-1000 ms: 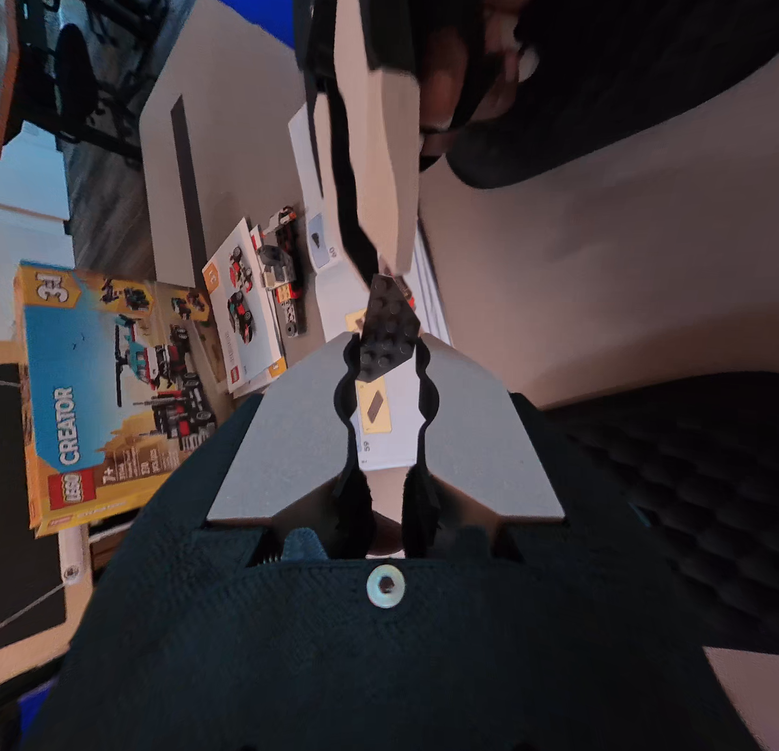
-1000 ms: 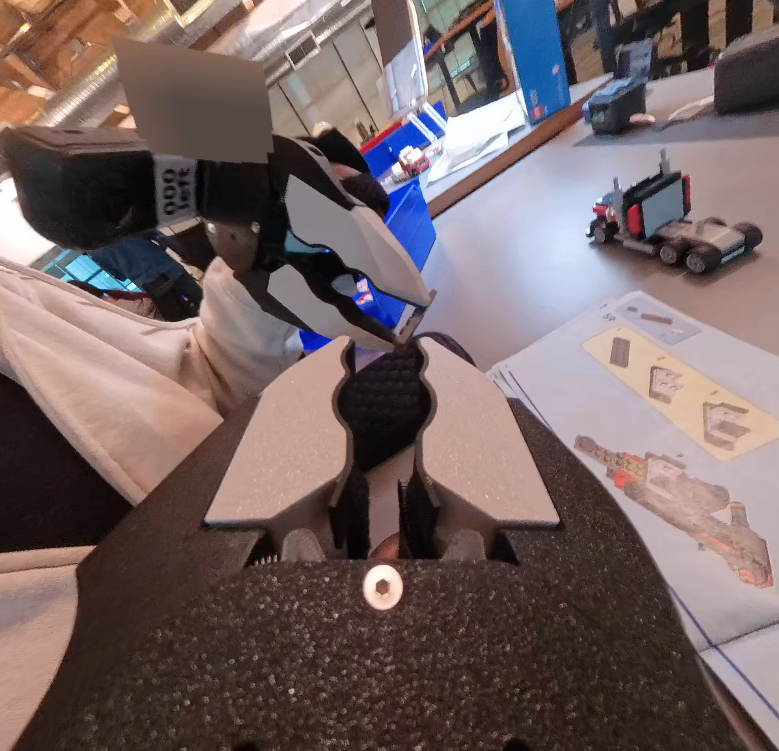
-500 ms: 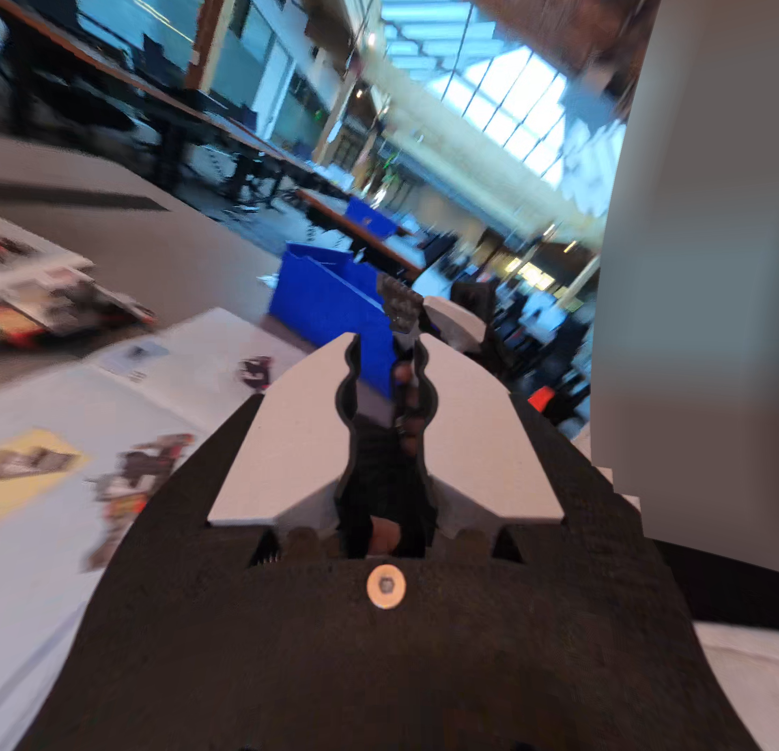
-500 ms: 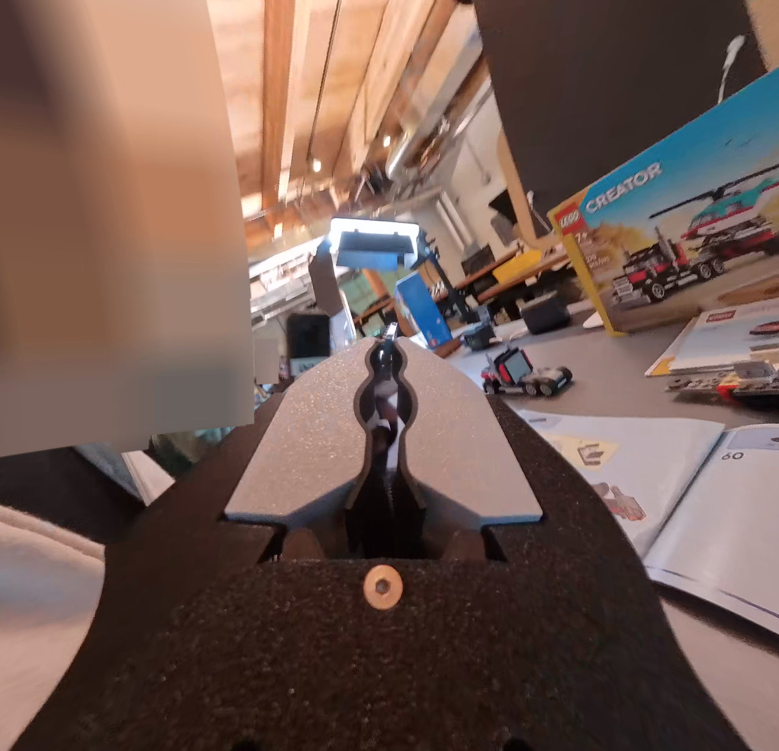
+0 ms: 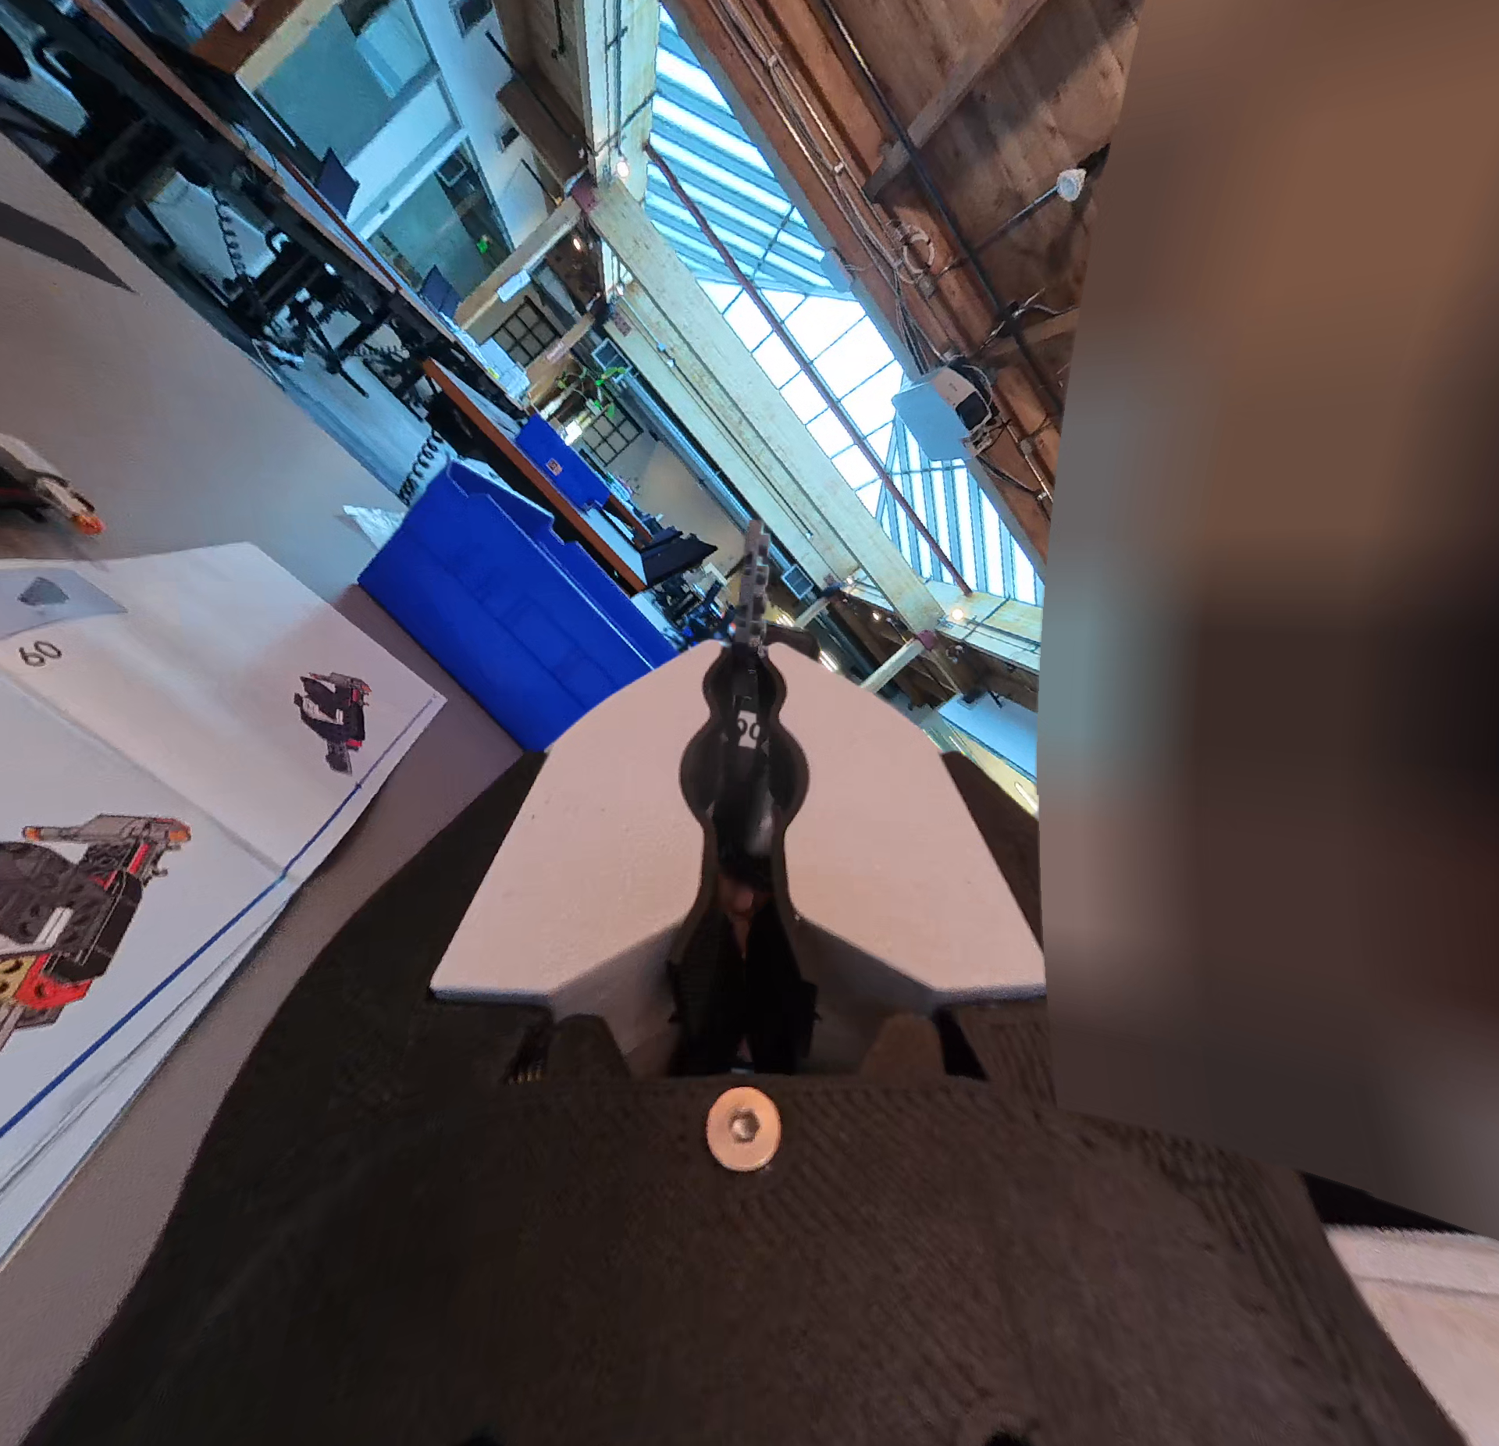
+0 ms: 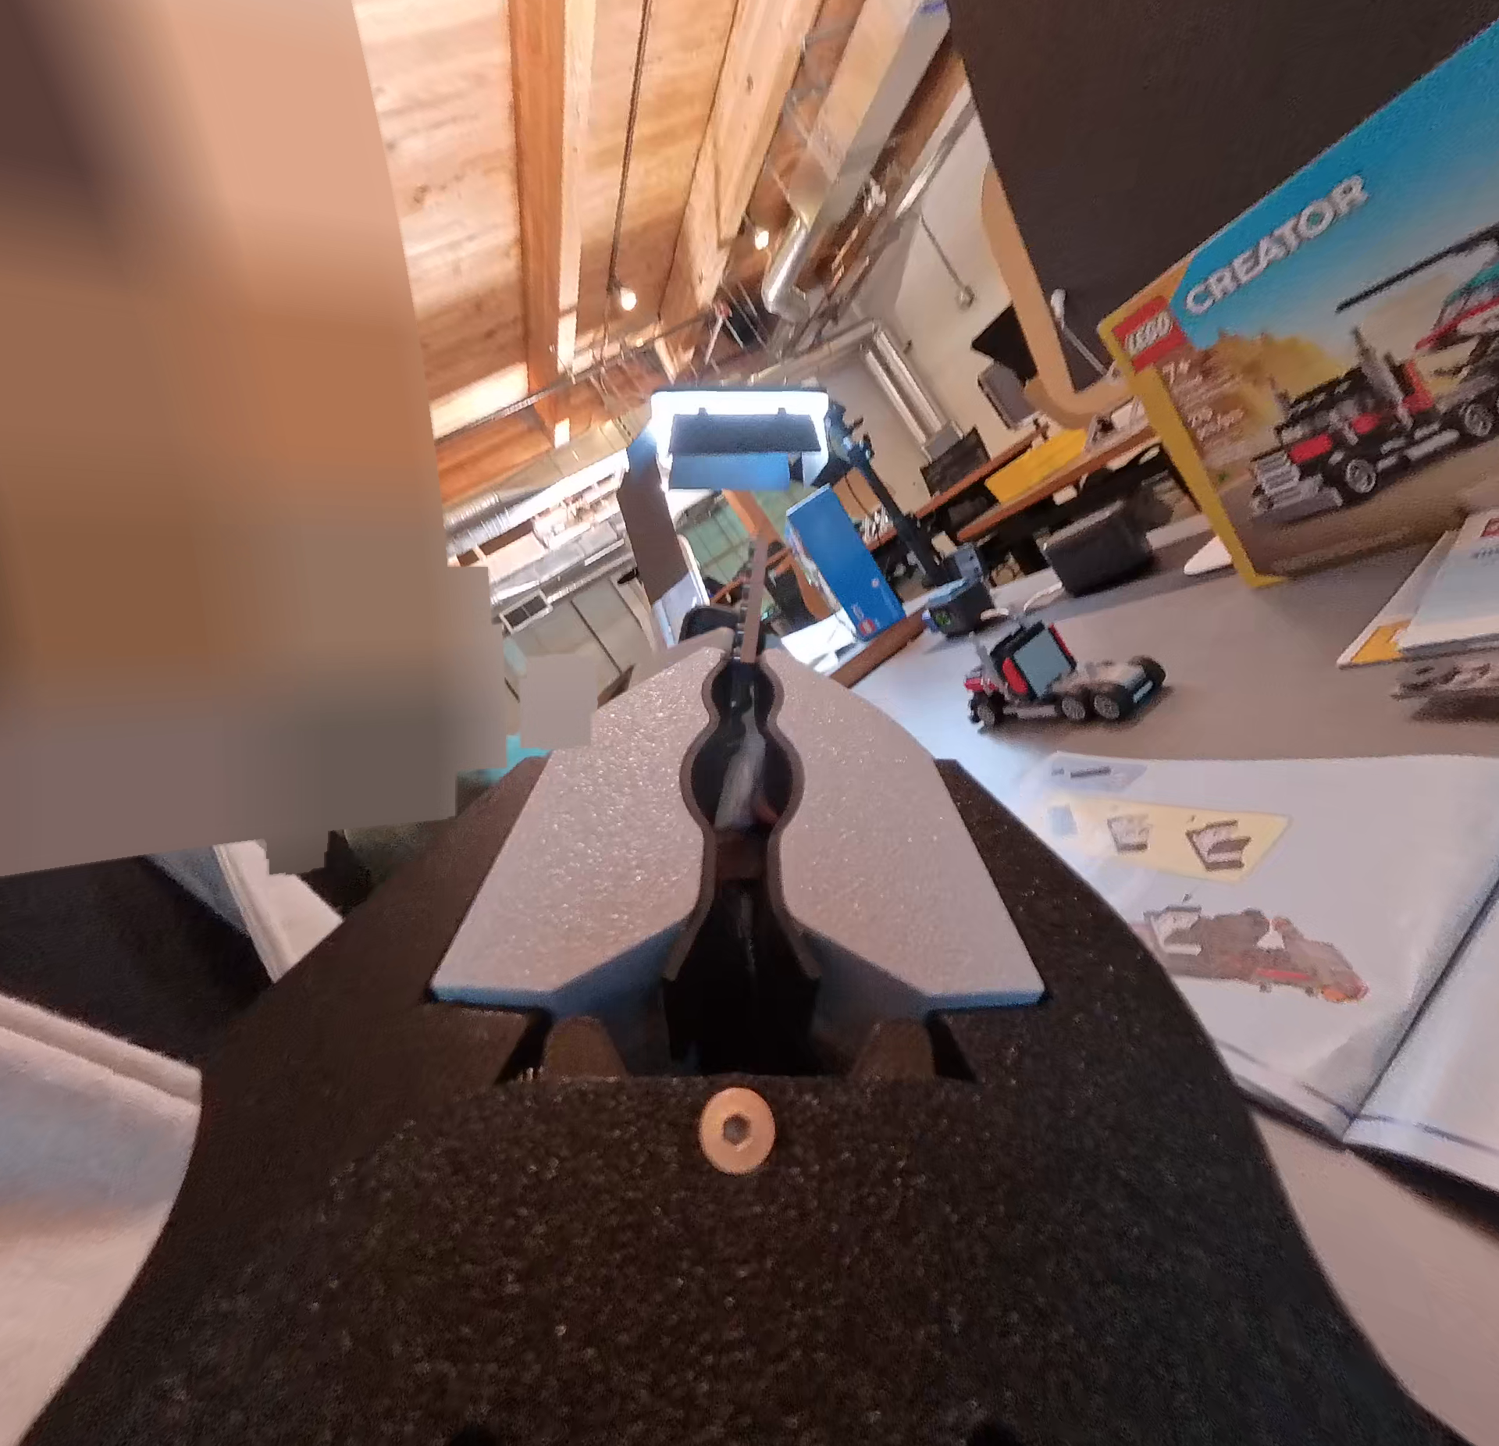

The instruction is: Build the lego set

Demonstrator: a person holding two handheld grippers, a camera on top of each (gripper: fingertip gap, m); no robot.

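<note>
Left tool [image 5: 750, 648] pinched tight on a thin dark lego plate [image 5: 754, 580], seen edge-on, sticking out past the tips at 12 o'clock. Right tool [image 6: 745, 653] nipped on the same kind of plate [image 6: 756, 596], also edge-on. Open instruction booklet [image 6: 1265, 904] on the tabletop [image 6: 917, 677] at 3 o'clock, built lego truck [image 6: 1054, 677] beyond it, lego box [image 6: 1314, 369] at 2 o'clock.

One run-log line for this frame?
left tool: shut on dark plate | right tool: shut on thin piece | both raised off table | truck untouched
</note>
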